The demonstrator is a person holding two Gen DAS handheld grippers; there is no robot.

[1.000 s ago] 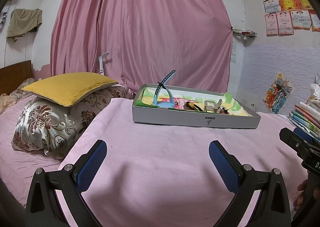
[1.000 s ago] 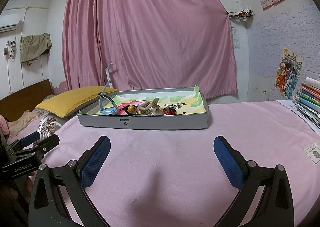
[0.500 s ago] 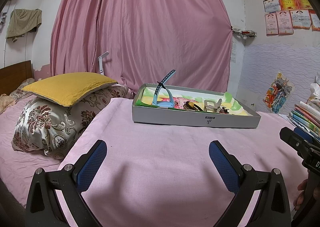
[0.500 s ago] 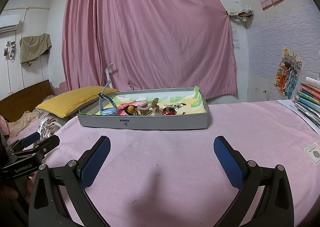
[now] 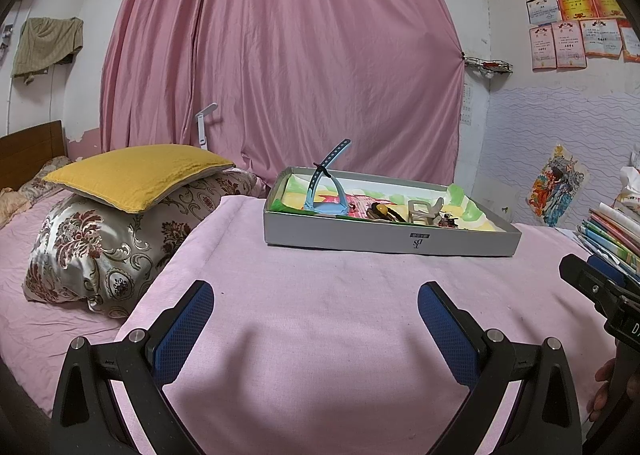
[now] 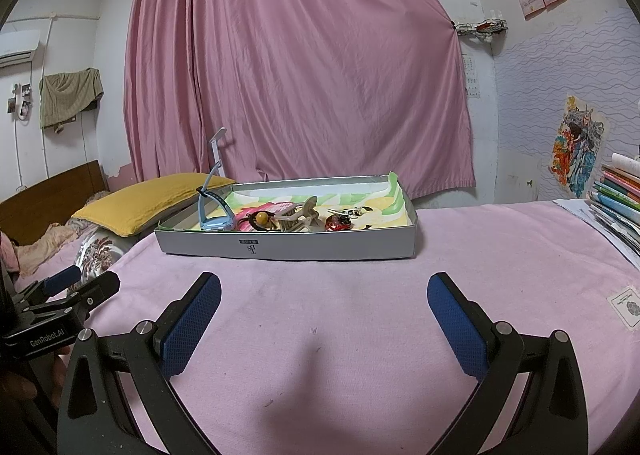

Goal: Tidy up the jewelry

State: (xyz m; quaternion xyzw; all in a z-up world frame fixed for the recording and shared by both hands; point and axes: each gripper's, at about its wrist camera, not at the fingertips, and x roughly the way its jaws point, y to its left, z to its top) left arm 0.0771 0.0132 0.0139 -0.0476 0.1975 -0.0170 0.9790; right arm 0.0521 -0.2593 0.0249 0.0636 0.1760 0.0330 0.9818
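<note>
Left tongs [image 5: 316,303] and right tongs [image 6: 324,295] both gape wide, empty | gray box [image 6: 320,250] of jewelry sits ahead, well apart | approach low over pink blanket [image 6: 360,319], pick one piece, likely blue watch [image 6: 214,211], avoid tangling neighbours

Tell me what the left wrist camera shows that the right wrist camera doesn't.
Only the left wrist view shows the whole patterned pillow under the yellow one, and the right gripper at its edge. Only the right wrist view shows the air conditioner, the white card on the blanket and the left gripper. Both show the grey tray of jewelry, the blue watch, the pink curtain.
</note>
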